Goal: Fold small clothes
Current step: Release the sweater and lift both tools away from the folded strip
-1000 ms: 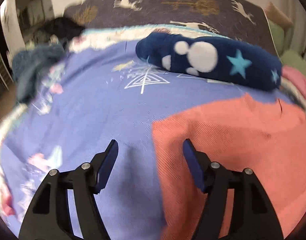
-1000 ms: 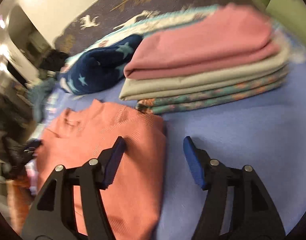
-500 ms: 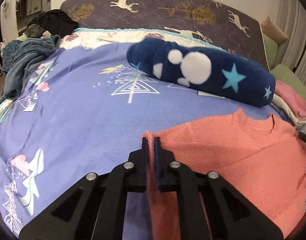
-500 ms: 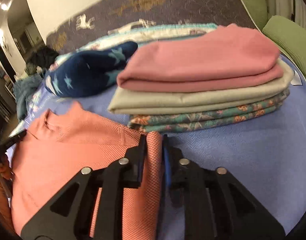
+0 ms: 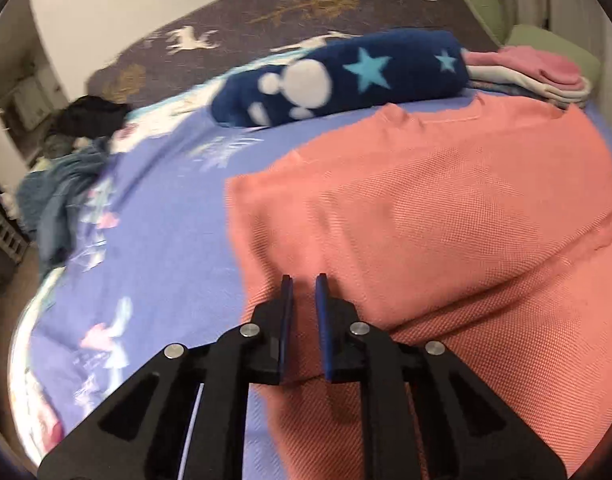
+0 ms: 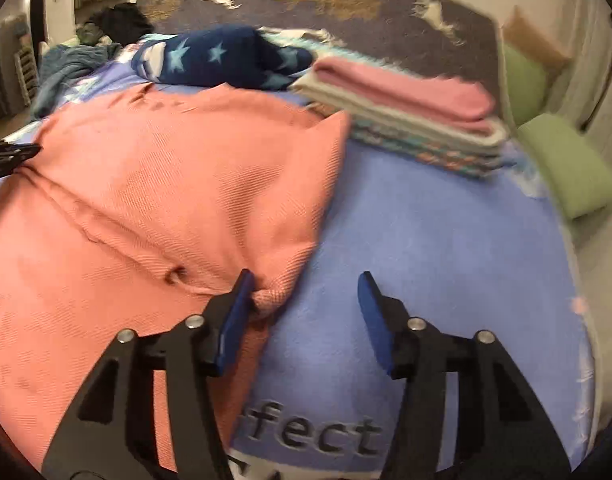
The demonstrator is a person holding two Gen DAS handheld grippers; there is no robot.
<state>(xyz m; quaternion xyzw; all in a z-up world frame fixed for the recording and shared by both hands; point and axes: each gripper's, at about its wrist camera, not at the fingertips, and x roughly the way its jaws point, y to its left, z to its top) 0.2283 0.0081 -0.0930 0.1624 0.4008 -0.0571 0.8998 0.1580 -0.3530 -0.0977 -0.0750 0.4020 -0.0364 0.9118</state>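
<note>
The sweater (image 5: 446, 200) is salmon-coral, in a fine waffle-like knit, spread on the bed's lilac sheet (image 5: 165, 220) with its round neckline toward the headboard. Its near part is lifted and doubled back over the body, leaving a soft raised fold across the middle. One near corner is bunched into a small knot of cloth at the sheet's edge of the garment (image 6: 271, 298). A seam runs slantwise across the left side; motion blur makes it unclear whether that is a sleeve.
</note>
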